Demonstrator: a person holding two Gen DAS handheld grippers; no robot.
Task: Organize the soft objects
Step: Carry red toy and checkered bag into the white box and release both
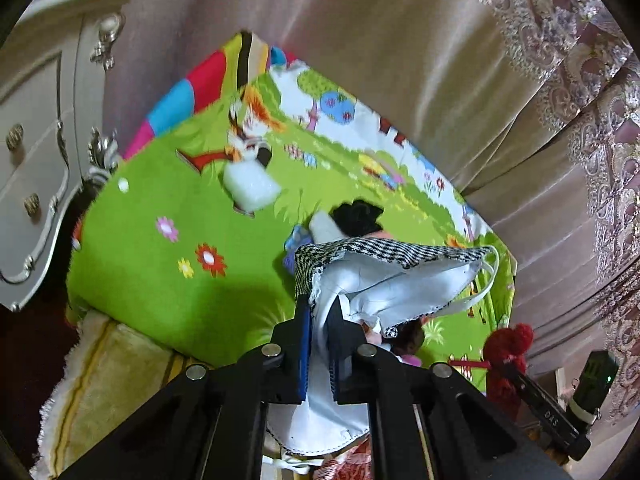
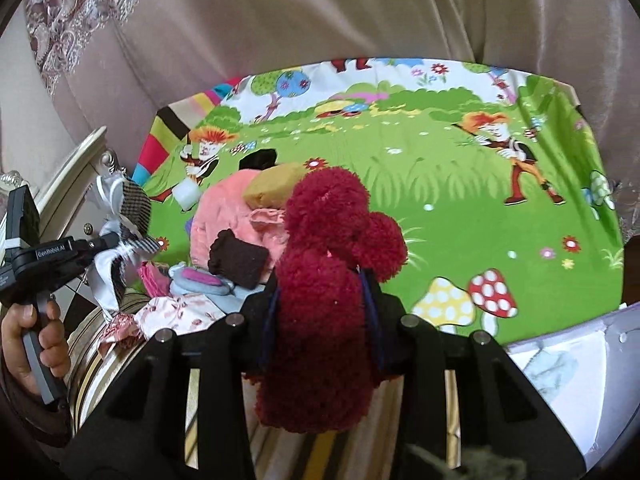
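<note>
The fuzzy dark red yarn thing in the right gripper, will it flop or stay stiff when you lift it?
The fuzzy dark red yarn piece with pompoms probably flops: its lower end sags below the right gripper. It looks light, being loose fluffy yarn. Its rough fuzz likely keeps it from slipping out between the closed fingers.

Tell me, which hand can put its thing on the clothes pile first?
Probably left: its fingers hold the checked cloth beside the pile. The right gripper holds the red pompom toy nearer the camera.

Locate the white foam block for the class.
In the left wrist view, the white foam block lies upper-centre on the green cartoon-print sheet, beside the printed cartoon character; the right wrist view shows it left of the pink fluffy garment.
</note>
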